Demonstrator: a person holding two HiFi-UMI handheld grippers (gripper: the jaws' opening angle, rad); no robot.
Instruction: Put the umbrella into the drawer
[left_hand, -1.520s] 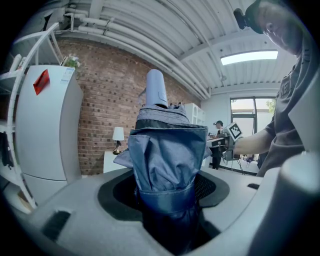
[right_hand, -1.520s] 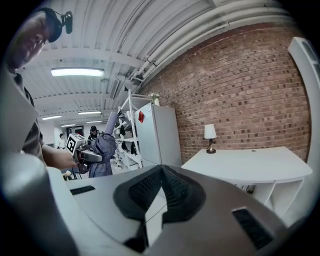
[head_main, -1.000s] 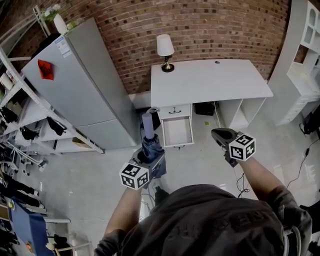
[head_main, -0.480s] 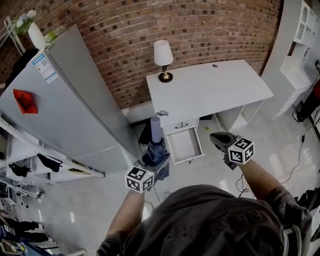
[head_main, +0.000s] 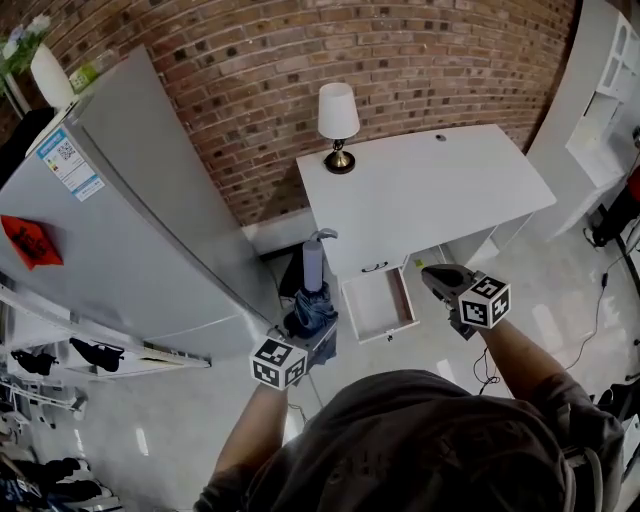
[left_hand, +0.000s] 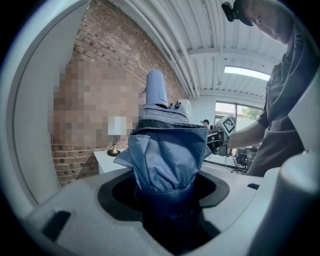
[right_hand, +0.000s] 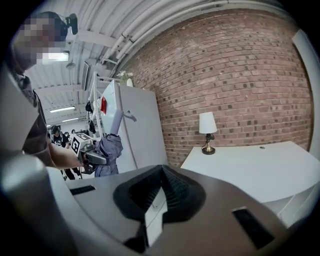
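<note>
Left gripper (head_main: 308, 330) with one umbrella (head_main: 312, 295), closer to one drawer (head_main: 378, 303)

A home-style room set up inside a large industrial hall. There is a red brick wall (head_main: 400, 60), a white desk (head_main: 440, 185) with an open drawer (head_main: 378, 303), a table lamp (head_main: 338, 115), a grey refrigerator (head_main: 130, 220) and white shelving (head_main: 605, 110). The floor (head_main: 560, 320) is glossy grey, under a ribbed ceiling (left_hand: 200, 30) with strip lights.

We list one white-shaded lamp (head_main: 338, 120) at the back left of a white desk (head_main: 450, 185), against a brick wall (head_main: 420, 50). Left of the desk we record a grey refrigerator (head_main: 130, 230) bearing a red tag (head_main: 22, 242)
</note>
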